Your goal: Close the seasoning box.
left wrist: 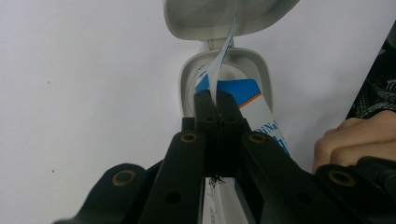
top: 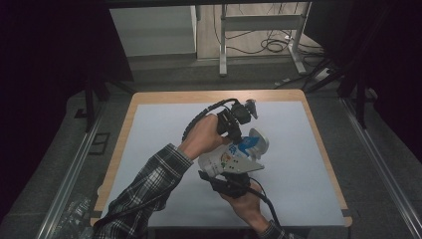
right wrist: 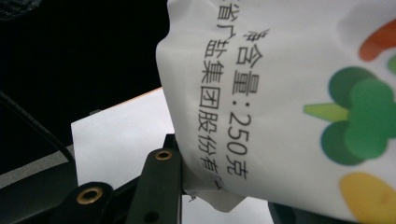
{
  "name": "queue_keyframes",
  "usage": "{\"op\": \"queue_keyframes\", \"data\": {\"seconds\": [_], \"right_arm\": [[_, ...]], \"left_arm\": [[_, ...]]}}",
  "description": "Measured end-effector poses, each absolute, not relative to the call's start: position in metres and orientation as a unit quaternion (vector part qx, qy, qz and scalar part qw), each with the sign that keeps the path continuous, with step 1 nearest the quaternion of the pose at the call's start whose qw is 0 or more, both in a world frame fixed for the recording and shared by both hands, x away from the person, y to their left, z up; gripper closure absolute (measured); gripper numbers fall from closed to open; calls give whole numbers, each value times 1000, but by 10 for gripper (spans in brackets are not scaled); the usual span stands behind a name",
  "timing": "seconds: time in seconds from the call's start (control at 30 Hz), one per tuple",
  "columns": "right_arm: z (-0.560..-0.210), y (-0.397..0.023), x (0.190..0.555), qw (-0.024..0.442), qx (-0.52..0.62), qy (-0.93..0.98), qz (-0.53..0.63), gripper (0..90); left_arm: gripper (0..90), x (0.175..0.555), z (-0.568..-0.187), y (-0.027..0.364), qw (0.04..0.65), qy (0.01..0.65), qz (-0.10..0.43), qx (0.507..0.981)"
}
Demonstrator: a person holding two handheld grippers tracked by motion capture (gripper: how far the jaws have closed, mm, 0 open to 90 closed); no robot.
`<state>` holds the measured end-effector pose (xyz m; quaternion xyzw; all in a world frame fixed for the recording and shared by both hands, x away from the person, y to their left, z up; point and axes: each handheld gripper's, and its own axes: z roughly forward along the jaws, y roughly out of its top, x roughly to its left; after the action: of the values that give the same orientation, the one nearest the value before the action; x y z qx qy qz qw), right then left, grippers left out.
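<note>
Dark room all around, with a wooden desk under a pale grey mat and not much else on it. Your white bag with the blue and coloured print sits up off the mat near the middle of the desk, held between your two hands. Your right gripper comes at it from below and is clamped on the bag's lower end; in the right gripper view the printed plastic bulges right over the jaws, so you can't see past it on that side. Your left gripper is pinched tight on a thin strip of the bag's top edge, right over the mouth of a small grey container whose flip lid is hinged open behind it. The bag's blue corner pokes into that opening. Your left hand and its black cable cover part of the bag from above. Further out, behind the desk, a metal frame stands over loose cables on the floor.
</note>
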<state>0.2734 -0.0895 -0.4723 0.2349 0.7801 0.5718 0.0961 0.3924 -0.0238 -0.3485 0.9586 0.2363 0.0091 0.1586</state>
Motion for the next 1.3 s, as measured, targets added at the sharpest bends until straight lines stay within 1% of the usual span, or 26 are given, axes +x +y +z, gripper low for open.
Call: {"op": "queue_keyframes", "data": {"seconds": [1.3], "right_arm": [[-471,-91,274,98,234,779,574,715]], "left_arm": [[900,393,-349,-27,155,234,6,960]]}}
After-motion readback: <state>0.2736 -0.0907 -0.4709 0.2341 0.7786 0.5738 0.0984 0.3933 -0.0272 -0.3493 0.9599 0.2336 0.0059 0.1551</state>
